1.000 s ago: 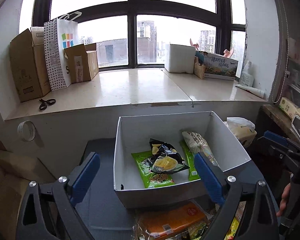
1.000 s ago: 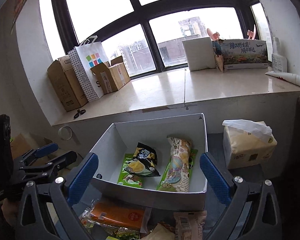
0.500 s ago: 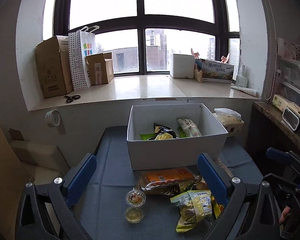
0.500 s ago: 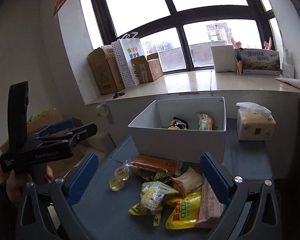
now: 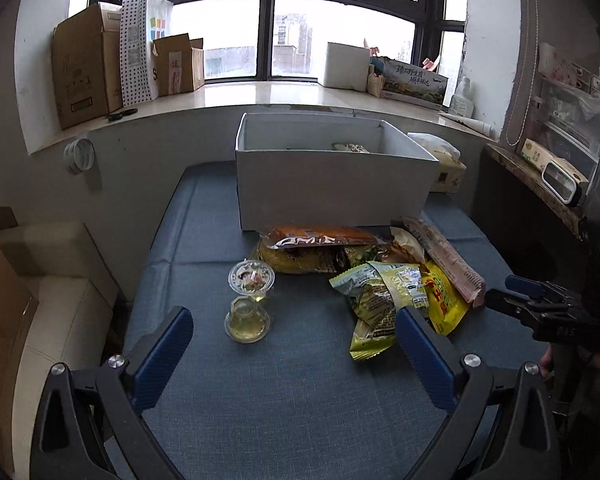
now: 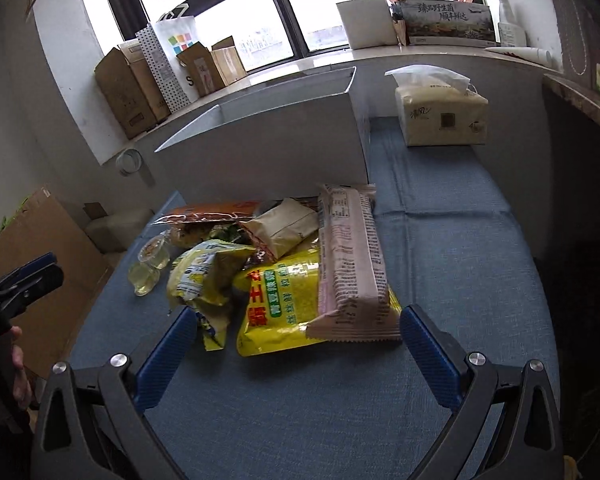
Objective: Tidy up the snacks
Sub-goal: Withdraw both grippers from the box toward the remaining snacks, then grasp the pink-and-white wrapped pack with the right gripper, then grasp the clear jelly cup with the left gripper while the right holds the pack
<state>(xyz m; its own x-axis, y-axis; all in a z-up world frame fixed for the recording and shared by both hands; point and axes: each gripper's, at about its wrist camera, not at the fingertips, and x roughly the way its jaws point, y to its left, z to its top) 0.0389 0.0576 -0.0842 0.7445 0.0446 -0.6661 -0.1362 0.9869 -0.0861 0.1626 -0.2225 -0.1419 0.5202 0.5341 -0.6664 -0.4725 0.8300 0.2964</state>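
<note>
A white box (image 5: 332, 188) (image 6: 268, 148) stands at the back of the blue cushion, with a snack pack just showing over its rim. In front of it lies a heap of snack packs: an orange pack (image 5: 320, 236), a green-yellow bag (image 5: 376, 296) (image 6: 208, 276), a yellow bag (image 6: 280, 304) and a pink wrapped bar (image 6: 348, 256). Two clear jelly cups (image 5: 248, 304) (image 6: 148, 268) lie left of the heap. My left gripper (image 5: 296, 344) is open, low over the cushion near the cups. My right gripper (image 6: 296, 340) is open, with the near ends of the yellow bag and pink bar between its fingers, untouched.
A tissue pack (image 6: 440, 116) sits right of the box. The windowsill (image 5: 260, 96) behind holds cardboard boxes, a dotted paper bag (image 5: 140, 48) and scissors. A beige cushion (image 5: 52, 304) lies left, a dark shelf (image 5: 540, 184) right.
Both grippers pulled back from over the white box and sank toward the cushion. The snack heap and jelly cups came into view, and the box's inside is now mostly hidden.
</note>
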